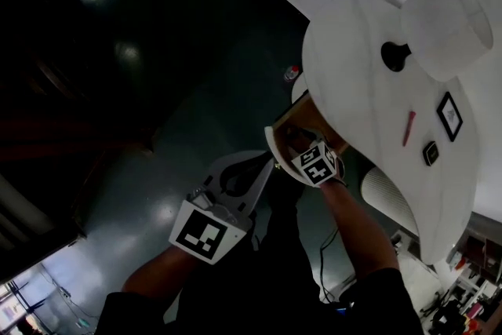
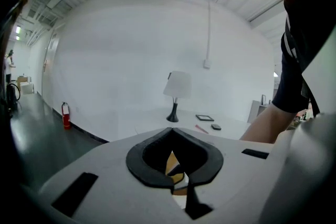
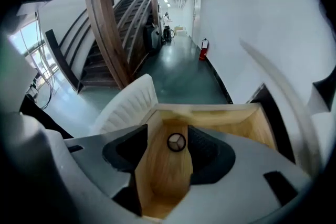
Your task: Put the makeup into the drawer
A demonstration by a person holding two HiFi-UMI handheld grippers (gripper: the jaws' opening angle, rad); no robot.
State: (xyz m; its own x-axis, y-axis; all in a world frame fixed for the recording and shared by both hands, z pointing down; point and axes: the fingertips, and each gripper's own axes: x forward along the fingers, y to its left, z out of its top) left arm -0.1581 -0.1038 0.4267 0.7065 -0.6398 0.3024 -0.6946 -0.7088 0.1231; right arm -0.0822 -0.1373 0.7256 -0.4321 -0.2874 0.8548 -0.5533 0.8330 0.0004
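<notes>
the right gripper (image 3: 168,129) hung over the open wooden drawer (image 3: 220,119), pointing steeply down into it, its jaws standing well apart and gripping nothing. between them, lower down, a small round makeup piece (image 3: 176,142) lay flat on the drawer's floor, touching neither jaw. the left gripper (image 2: 171,131) was off to the side of the drawer, its dark pads meeting at the tips and empty. on the white desk (image 1: 361,98) above, a slim red stick (image 1: 409,128) and a small dark case (image 1: 430,153) lay near each other, beside a picture frame (image 1: 449,115) and a lamp (image 1: 443,20).
</notes>
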